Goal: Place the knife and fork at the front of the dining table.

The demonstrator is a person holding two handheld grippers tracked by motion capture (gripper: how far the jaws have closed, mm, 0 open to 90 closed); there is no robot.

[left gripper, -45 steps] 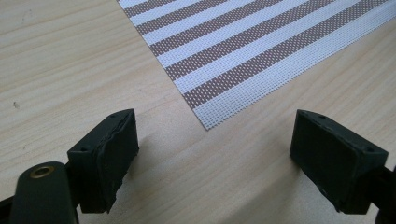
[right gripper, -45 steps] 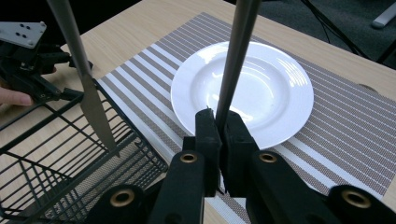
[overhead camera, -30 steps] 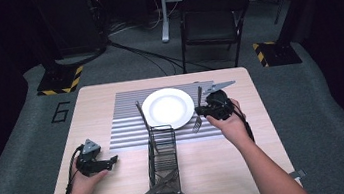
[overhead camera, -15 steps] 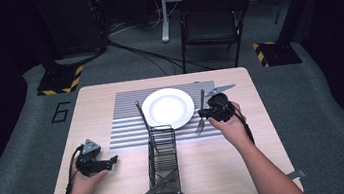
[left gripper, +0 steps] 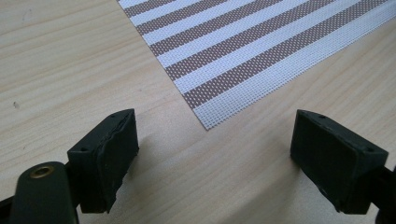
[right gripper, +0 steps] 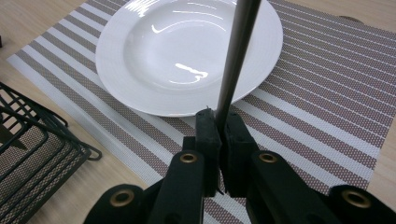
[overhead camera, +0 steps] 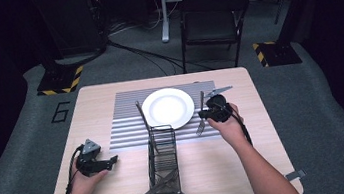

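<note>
Right gripper [overhead camera: 211,114] has its jaws clamped on the thin handle of a dark metal fork [overhead camera: 201,114], held just right of the white round ceramic plate [overhead camera: 168,108]. Left gripper [overhead camera: 104,163] rests near-left, jaws apart. Risk: the narrow handle pivots or slips, and the fork strikes the plate.

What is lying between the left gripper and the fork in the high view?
The wire basket stands between the left gripper and the fork; the high view shows it.

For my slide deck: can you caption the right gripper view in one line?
Right gripper jaws clamped on a fork handle above a white plate on a striped placemat.
</note>
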